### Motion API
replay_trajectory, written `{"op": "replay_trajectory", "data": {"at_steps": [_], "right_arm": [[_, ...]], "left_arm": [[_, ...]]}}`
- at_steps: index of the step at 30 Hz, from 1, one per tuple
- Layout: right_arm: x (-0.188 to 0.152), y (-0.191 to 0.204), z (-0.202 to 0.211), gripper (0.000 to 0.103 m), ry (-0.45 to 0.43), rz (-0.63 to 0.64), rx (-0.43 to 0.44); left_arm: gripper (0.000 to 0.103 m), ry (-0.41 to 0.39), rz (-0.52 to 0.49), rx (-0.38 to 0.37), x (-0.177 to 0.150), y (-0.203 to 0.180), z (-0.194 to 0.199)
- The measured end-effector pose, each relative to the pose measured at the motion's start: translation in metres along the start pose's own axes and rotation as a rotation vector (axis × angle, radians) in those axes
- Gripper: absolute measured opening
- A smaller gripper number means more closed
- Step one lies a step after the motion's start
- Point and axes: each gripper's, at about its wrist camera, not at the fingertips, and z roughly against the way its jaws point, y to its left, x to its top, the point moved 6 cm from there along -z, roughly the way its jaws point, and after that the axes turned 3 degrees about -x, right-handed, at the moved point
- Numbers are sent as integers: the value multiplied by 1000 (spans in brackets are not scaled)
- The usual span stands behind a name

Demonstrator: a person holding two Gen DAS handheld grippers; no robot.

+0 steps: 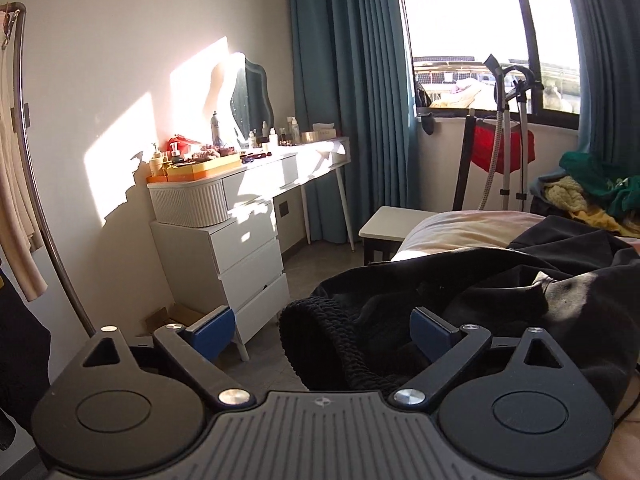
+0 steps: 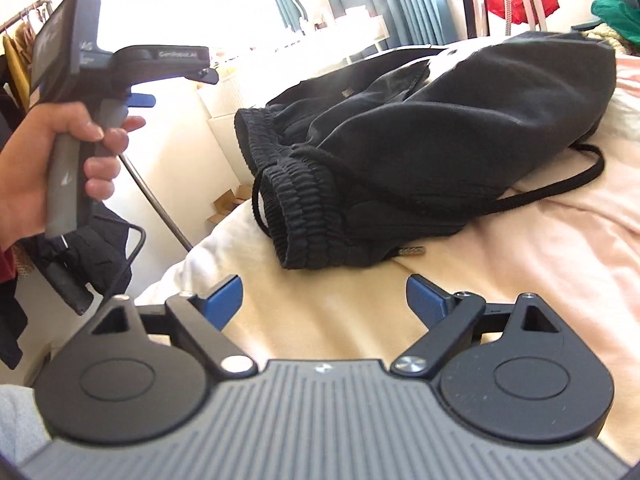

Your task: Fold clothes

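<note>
Your black trousers (image 2: 420,136) lie bunched near the edge of the bed (image 2: 520,280), waistband toward you, apparently not yet neatly folded. Your left claw (image 1: 322,330) and right claw (image 2: 324,300) gape wide, gripping nothing. A loose drawstring (image 2: 560,188) could snag; a dresser (image 1: 240,248) stands beside the bed

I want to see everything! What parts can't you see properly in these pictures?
- Black trousers: legs hidden, folded under themselves, right wrist view.
- Left gripper: its fingers, side-on and washed out by glare, right wrist view.
- Bottles on the dresser: too small to read, left wrist view.
- Clothes pile: cut off by the right edge, left wrist view.
</note>
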Motion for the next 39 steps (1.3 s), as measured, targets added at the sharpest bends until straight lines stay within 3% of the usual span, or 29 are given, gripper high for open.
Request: {"op": "replay_trajectory", "data": {"at_steps": [7, 12, 16, 20, 24, 29, 39], "right_arm": [[47, -58, 79, 90, -159, 16, -141], [72, -112, 126, 90, -268, 44, -285], [64, -154, 141, 90, -324, 22, -341], [58, -179, 127, 90, -328, -32, -372], [58, -182, 117, 90, -345, -77, -332], [52, -178, 105, 90, -335, -58, -356], [49, -193, 121, 90, -354, -146, -405]], "left_arm": [[97, -53, -3, -170, -22, -93, 75], [97, -75, -14, -266, -47, -153, 94], [97, -88, -8, -322, -61, -177, 90], [97, -83, -23, -303, -66, -179, 70], [97, -45, 10, -303, -80, -172, 50], [97, 3, 8, -297, -92, -173, 32], [97, -29, -70, -291, -102, -184, 41]]}}
